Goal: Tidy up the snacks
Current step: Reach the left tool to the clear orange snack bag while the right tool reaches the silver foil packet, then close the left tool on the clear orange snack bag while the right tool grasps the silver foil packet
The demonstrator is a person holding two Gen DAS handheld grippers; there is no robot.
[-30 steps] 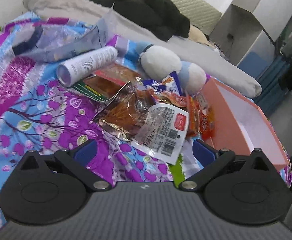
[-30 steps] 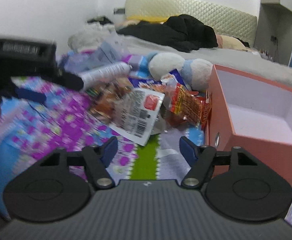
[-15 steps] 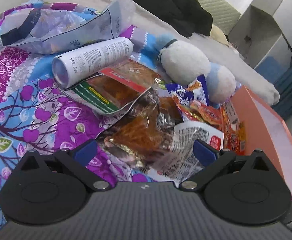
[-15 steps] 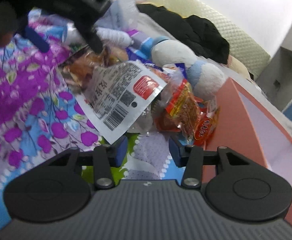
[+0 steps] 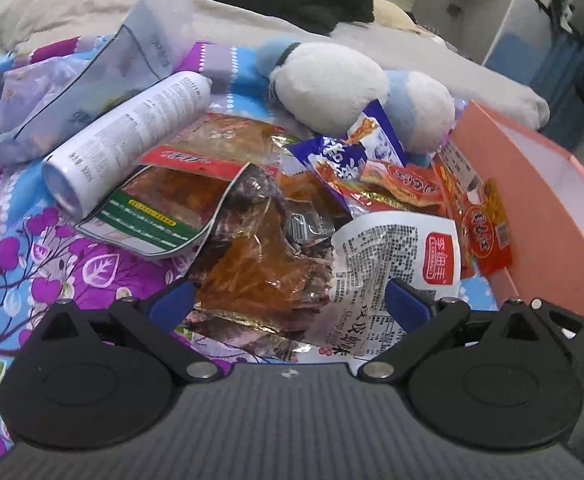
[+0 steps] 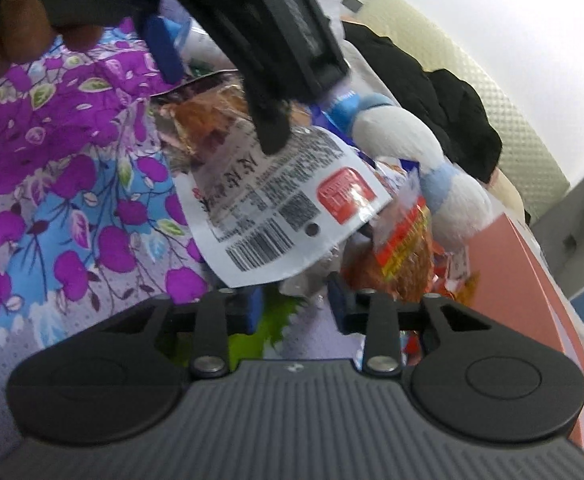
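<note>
A heap of snack packets lies on the flowered bedspread beside an open salmon box (image 5: 531, 184) (image 6: 531, 280). My left gripper (image 5: 288, 304) (image 6: 220, 104) is open wide, low over the heap. A clear packet of brown snack (image 5: 260, 264) and a white printed packet (image 5: 395, 248) (image 6: 284, 208) lie between its fingers, which press on nothing. My right gripper (image 6: 295, 308) is closing with nothing gripped. Only crumpled clear wrapper and bedspread show between its pads, just below the white packet's edge. Red-orange packets (image 5: 487, 232) (image 6: 403, 252) lean on the box wall.
A white spray can (image 5: 132, 136) rests on a red-and-green packet (image 5: 172, 200). A blue-and-white plush toy (image 5: 331, 84) (image 6: 431, 168) lies behind the heap, and a blue packet (image 5: 343, 152) leans on it. A plastic bag (image 5: 72, 92) is at far left. A hand (image 6: 32, 20) holds the left gripper.
Both grippers have come down closer to the snack heap. The right gripper's jaws have narrowed and its view has rolled. The left gripper now hangs over the white packet.
</note>
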